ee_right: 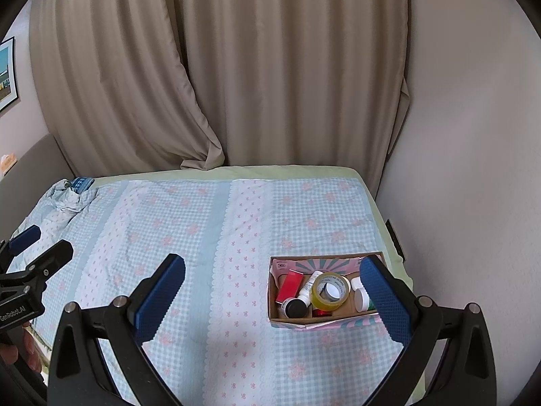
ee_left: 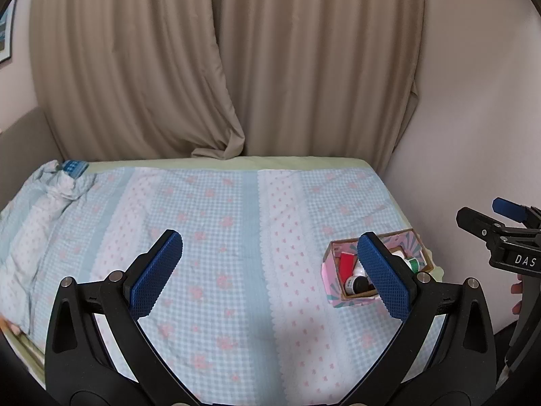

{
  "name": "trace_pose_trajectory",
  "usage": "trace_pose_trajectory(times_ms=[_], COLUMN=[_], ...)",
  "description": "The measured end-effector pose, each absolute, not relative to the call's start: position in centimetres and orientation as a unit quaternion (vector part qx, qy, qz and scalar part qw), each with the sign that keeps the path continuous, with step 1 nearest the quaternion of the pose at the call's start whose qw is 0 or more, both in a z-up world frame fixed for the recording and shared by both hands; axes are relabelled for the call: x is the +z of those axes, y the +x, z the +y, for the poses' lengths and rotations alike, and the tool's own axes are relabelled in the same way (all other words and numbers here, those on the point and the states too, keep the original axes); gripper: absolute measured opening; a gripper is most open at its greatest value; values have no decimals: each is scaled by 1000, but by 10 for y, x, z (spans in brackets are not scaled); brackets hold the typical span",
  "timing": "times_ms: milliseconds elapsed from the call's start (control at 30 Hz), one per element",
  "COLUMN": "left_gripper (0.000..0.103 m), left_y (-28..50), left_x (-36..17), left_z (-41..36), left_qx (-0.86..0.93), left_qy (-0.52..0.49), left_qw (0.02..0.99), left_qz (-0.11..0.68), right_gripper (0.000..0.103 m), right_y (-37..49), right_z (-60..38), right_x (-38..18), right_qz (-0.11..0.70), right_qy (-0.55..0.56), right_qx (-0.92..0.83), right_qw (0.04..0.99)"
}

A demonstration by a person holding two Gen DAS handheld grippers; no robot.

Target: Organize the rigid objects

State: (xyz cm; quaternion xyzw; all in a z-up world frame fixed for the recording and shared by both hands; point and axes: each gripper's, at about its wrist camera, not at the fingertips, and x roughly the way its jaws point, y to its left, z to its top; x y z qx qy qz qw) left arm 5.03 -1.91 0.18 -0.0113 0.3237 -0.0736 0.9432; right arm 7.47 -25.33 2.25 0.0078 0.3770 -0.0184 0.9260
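The left gripper (ee_left: 270, 270) hangs above the bed with its jaws spread wide and nothing between them; its fingers are black plastic arms tipped with long, knobbly blue pads (ee_left: 155, 274). The right gripper (ee_right: 277, 301) stands just as wide and holds nothing, with the same waffle-textured blue pads (ee_right: 385, 301).

The task's things sit in a shallow cardboard box (ee_right: 324, 321), rectangular, brown inside and printed pink and teal outside, lying at about 4 o'clock on the bedspread (ee_right: 203, 237) near the bed's right edge. In the right wrist view its contents are packed close: a flat red rectangular case (ee_right: 289, 286) leaning at the left, a slim white bottle (ee_right: 309, 287) beside it, a round black-capped jar (ee_right: 295, 308) at the near left corner, a glossy ring of yellowish tape (ee_right: 329, 291) tilted over the middle, and a squat white jar (ee_right: 360, 292) at the right. The right gripper's right pad overlaps the box's right end in the picture; whether it touches I cannot tell.

The bedspread is soft cotton, blue gingham with pink flowers and scalloped stripes, rumpled at 10 o'clock, where a small blue patterned item (ee_right: 82, 184) lies. Ribbed beige curtains (ee_right: 236, 67) hang behind at 12 o'clock.
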Motion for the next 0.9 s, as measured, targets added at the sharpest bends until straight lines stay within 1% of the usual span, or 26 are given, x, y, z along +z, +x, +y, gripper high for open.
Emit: trace_pose_trajectory(times_ms=[900], left_gripper=[103], left_y=[56], left_x=[0], left_z=[-26], left_qx=[-74], left_qy=[-13], left_qw=[944], left_qz=[321], right_gripper=[103], right_y=[81], right_z=[-262], right_x=[21], right_qz=[374], right_qy=[8], right_qx=[-26], right_qw=[927])
